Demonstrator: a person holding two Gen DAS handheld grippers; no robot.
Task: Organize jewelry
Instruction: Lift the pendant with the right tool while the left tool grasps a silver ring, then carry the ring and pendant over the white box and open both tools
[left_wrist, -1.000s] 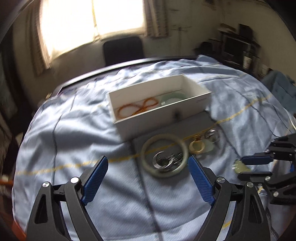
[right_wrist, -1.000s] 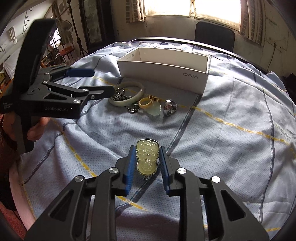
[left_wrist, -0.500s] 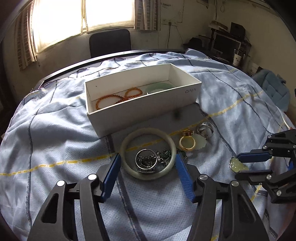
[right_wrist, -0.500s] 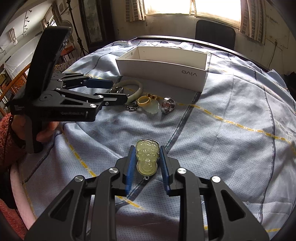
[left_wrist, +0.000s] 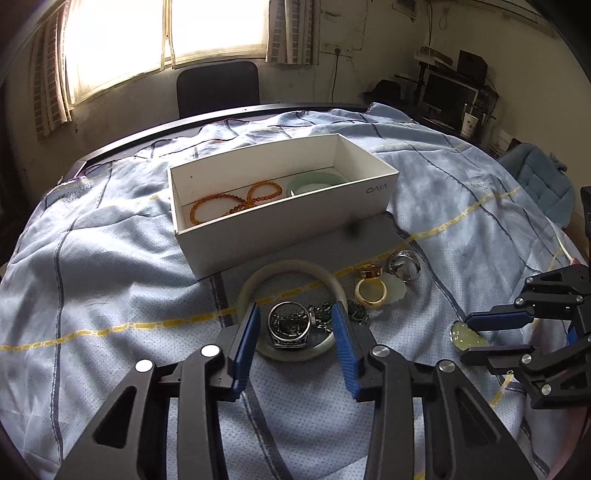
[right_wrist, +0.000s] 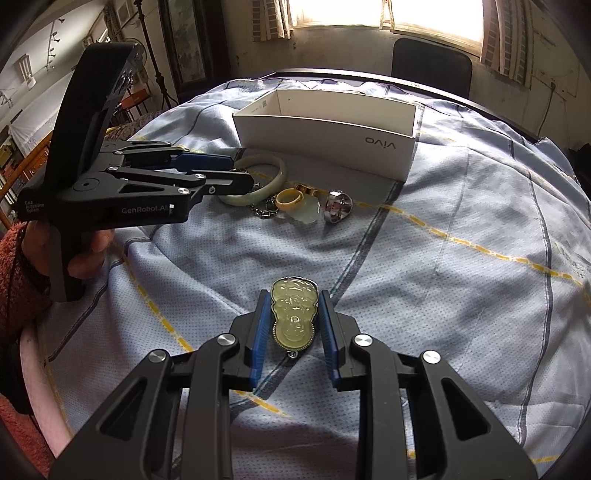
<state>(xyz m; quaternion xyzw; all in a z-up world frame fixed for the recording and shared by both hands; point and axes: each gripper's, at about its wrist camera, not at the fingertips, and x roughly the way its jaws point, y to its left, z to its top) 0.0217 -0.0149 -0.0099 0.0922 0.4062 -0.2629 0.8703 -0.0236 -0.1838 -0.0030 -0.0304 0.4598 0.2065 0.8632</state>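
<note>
My left gripper (left_wrist: 295, 322) is open, its blue fingers straddling a silver ring (left_wrist: 290, 325) and chain that lie inside a pale jade bangle (left_wrist: 288, 266). Seen from the right wrist, the left gripper (right_wrist: 240, 171) hangs low over the bangle (right_wrist: 275, 177). My right gripper (right_wrist: 294, 306) is shut on a yellow-green carved pendant (right_wrist: 294, 314), low over the cloth; the left wrist view shows the pendant (left_wrist: 467, 334) at the far right. The white box (left_wrist: 284, 225) holds an orange bead bracelet (left_wrist: 236, 203) and a green bangle (left_wrist: 314, 182).
A yellow ring (left_wrist: 370, 293), a gold ring (left_wrist: 369, 272), a silver ring (left_wrist: 403, 261) and a pale jade piece (left_wrist: 398, 291) lie right of the bangle on the blue striped cloth (left_wrist: 110, 295). A hand (right_wrist: 88, 254) in a red sleeve holds the left gripper. A dark chair (left_wrist: 218, 88) stands behind the table.
My left gripper has moved forward and down to the bangle cluster, and its jaws have narrowed. The right gripper has kept still with the pendant.
</note>
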